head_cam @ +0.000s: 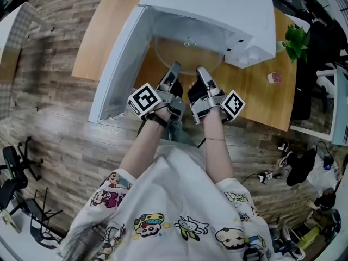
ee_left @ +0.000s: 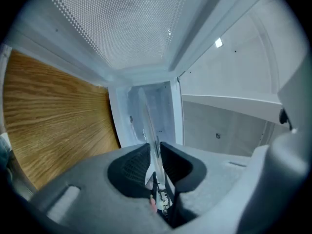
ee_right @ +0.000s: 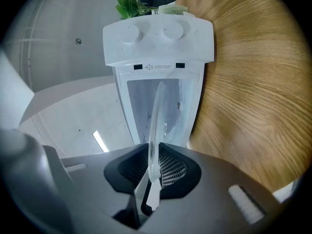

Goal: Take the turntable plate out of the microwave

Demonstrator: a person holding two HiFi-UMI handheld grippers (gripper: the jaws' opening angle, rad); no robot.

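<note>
The clear glass turntable plate (head_cam: pixel 187 53) sticks halfway out of the white microwave (head_cam: pixel 217 7), whose door (head_cam: pixel 117 64) hangs open to the left. My left gripper (head_cam: pixel 175 68) is shut on the plate's near rim, and my right gripper (head_cam: pixel 201 70) is shut on the same rim just beside it. In the left gripper view the plate (ee_left: pixel 150 123) shows edge-on, clamped between the dark pads of the left gripper (ee_left: pixel 156 152). The right gripper view also shows the plate (ee_right: pixel 156 113) edge-on, pinched by the right gripper (ee_right: pixel 155 160), with the microwave's control panel (ee_right: pixel 158 35) behind it.
The microwave stands on a wooden table (head_cam: pixel 106 31). A small pink object (head_cam: pixel 274 78) lies on the table's right part, and a green plant (head_cam: pixel 296 39) stands at its far right edge. Chairs and loose clutter sit on the wood floor around the table.
</note>
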